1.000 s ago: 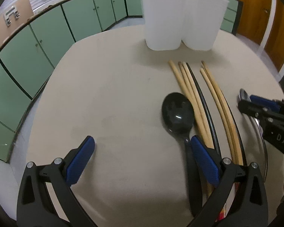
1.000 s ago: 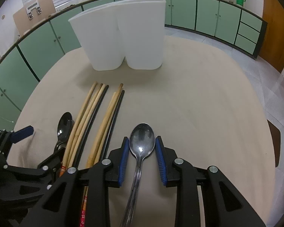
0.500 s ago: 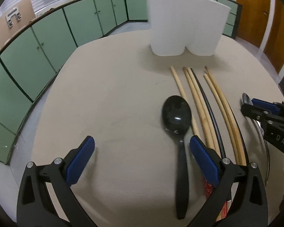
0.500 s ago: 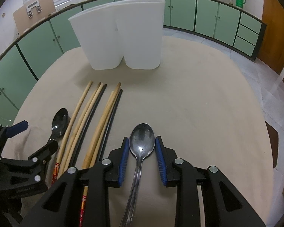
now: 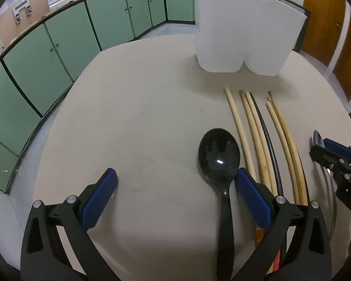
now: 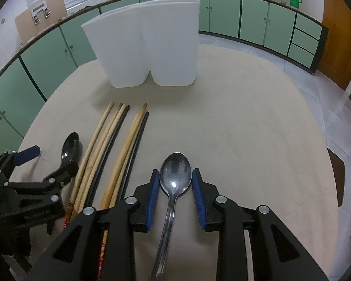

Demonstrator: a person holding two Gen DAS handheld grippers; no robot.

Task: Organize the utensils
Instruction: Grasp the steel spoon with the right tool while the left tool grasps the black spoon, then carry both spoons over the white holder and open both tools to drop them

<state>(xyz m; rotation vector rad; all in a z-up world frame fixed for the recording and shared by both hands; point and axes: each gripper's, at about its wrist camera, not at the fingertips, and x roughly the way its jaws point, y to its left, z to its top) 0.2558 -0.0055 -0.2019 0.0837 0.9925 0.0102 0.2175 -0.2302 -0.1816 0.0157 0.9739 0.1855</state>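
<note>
The right gripper [image 6: 175, 189] has its fingers narrowly parted around the metal spoon [image 6: 174, 180] lying on the beige tabletop [image 6: 245, 128], pads beside the bowl; whether they press it cannot be told. The left gripper [image 5: 175, 185] stands wide open, its right finger beside the black plastic spoon [image 5: 218, 157], next to the chopsticks [image 5: 259, 135] before the white holder [image 5: 241, 35].

left half of table [image 5: 133, 126]: bare beige surface, wide room to pass.
right side of table [image 6: 257, 121]: bare out to the edge.
far end: white two-part holder [image 6: 149, 46] stands upright and blocks the way low over the table.
strip before holder: a bare band between its base and the chopsticks' [image 5: 257, 135] tips.
middle: chopsticks lie side by side in a close row, black spoon [image 5: 218, 157] just beside them.
between the grippers: seems narrow, the chopsticks filling it; fisheye bends it.
</note>
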